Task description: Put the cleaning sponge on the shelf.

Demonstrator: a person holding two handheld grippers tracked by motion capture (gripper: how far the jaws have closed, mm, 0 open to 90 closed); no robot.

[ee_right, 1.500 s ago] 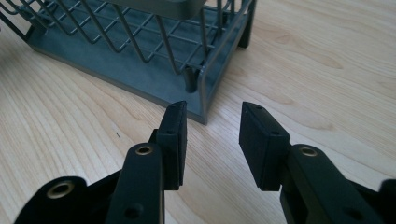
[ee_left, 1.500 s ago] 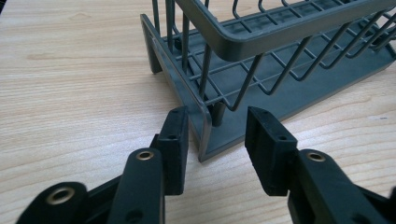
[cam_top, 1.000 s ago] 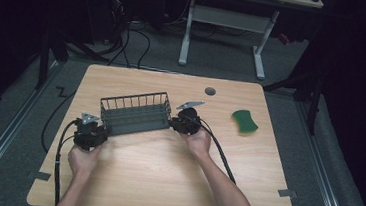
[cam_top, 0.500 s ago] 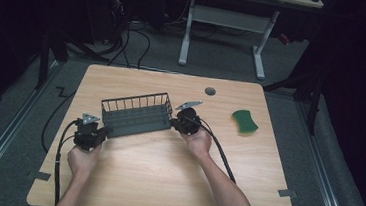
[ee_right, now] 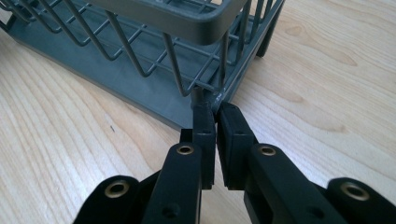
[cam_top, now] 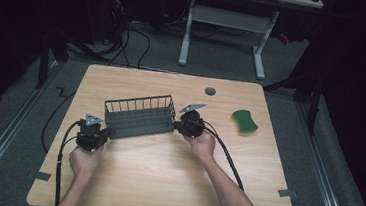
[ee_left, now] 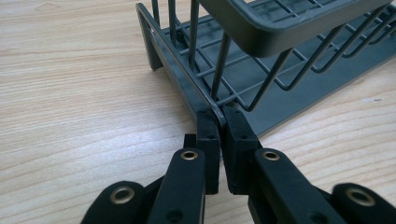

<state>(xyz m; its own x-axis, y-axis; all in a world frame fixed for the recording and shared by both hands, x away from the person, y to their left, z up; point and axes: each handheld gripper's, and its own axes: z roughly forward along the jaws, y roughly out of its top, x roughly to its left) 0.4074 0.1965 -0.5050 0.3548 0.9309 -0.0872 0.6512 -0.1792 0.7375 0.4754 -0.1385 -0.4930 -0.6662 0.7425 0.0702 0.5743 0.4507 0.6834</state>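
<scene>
— Which way does the basket [cam_top: 139,116] lie?

— Its long axis runs left to right across the table [cam_top: 164,181], the right end a little farther from the person. It sits left of the table's middle, open side up.

— And the grippers?

— The left gripper [cam_top: 103,132] is clamped on the basket's bottom corner at its left end; the jaws pinch the thin base edge. The right gripper [cam_top: 175,125] is clamped the same way on the right end's bottom corner. Whether the basket rests on the wood or is just lifted, I can't quite tell.

— The rest?

— A light wooden table, a green sponge [cam_top: 244,122] lying well to the right, grey carpet around, a white desk frame [cam_top: 226,21] in the dark behind. No readable writing anywhere.
</scene>
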